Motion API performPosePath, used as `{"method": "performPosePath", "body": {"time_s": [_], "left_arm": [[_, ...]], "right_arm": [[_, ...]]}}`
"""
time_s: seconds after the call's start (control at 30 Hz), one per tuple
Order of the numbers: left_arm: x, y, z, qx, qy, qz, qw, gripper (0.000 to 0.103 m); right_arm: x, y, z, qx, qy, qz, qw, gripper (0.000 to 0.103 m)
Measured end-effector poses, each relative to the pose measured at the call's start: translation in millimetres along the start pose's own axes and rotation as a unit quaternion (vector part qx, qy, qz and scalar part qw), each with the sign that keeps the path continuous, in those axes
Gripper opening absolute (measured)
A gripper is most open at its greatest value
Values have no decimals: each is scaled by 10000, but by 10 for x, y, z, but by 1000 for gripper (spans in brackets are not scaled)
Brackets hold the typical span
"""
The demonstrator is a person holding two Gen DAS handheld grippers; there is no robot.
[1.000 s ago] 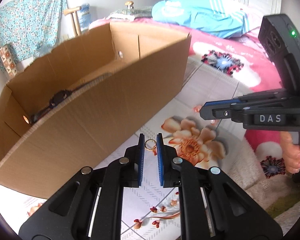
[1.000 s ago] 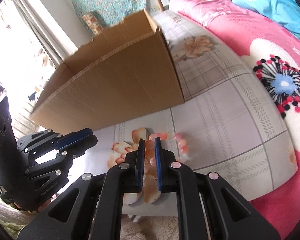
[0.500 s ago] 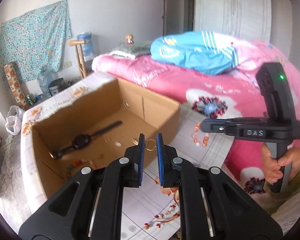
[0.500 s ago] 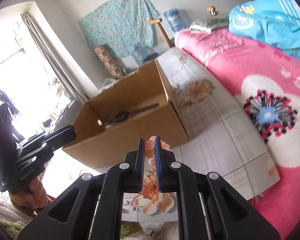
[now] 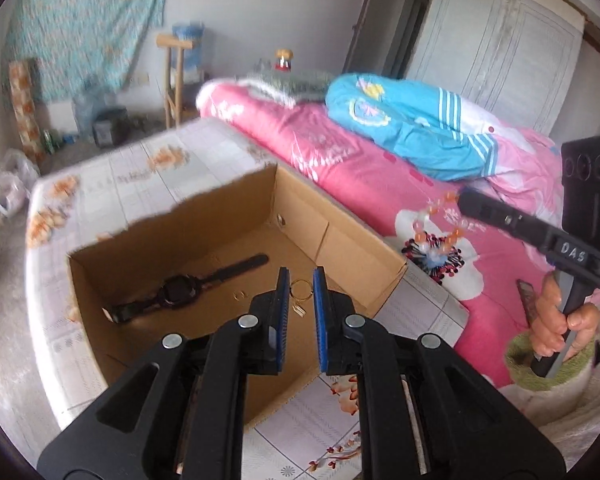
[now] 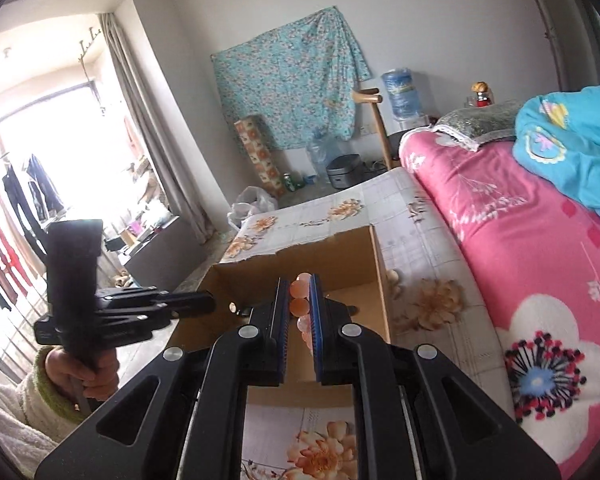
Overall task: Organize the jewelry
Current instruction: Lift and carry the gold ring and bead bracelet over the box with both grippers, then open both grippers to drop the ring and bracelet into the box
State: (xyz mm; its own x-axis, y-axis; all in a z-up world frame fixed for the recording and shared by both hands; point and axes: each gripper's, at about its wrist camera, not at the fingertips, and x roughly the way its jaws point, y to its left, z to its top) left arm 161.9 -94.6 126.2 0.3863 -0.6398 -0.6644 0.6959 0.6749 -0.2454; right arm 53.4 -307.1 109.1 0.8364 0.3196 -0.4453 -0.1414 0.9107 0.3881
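An open cardboard box (image 5: 342, 220) stands on a floral mat, with a black watch (image 5: 180, 294) and a small gold ring (image 5: 239, 295) lying inside. My left gripper (image 5: 300, 280) hovers over the box, shut on a thin gold hoop (image 5: 301, 290) with a small piece dangling below it. My right gripper (image 6: 299, 284) is shut on an orange bead bracelet (image 6: 299, 306), held near the box's (image 6: 260, 276) right side. In the left wrist view the bracelet (image 5: 440, 236) hangs from the right gripper's tip (image 5: 466, 200) over the pink bedding.
A pink flowered blanket (image 5: 340, 160) with a blue quilt (image 5: 412, 120) lies right of the box. The floral mat (image 5: 112, 188) reaches behind and left of it. A hand (image 6: 84, 372) in a white and green sleeve holds the left gripper's handle.
Both grippers have risen from low beside the box to above its rim, each still holding its piece. The inside of the box has come into view.
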Motion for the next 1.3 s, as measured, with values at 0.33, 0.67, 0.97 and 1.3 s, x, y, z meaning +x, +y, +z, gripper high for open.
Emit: {"method": "performPosePath", "body": {"time_s": [0.33, 0.67, 0.97, 1.3], "left_arm": [[1265, 738, -189, -1131, 2320, -595, 9643, 11], [1651, 758, -359, -1267, 3340, -419, 9331, 24], [1217, 594, -286, -1087, 2408, -155, 9643, 37], [166, 417, -469, -1016, 595, 588, 9913, 55]], "right_arm": [[948, -207, 272, 242, 1040, 601, 9925, 10], [1272, -242, 344, 62, 1485, 543, 9874, 10], [1463, -299, 369, -11, 1945, 459, 9798, 10], [1915, -94, 289, -1403, 2900, -567, 9450, 10]]}}
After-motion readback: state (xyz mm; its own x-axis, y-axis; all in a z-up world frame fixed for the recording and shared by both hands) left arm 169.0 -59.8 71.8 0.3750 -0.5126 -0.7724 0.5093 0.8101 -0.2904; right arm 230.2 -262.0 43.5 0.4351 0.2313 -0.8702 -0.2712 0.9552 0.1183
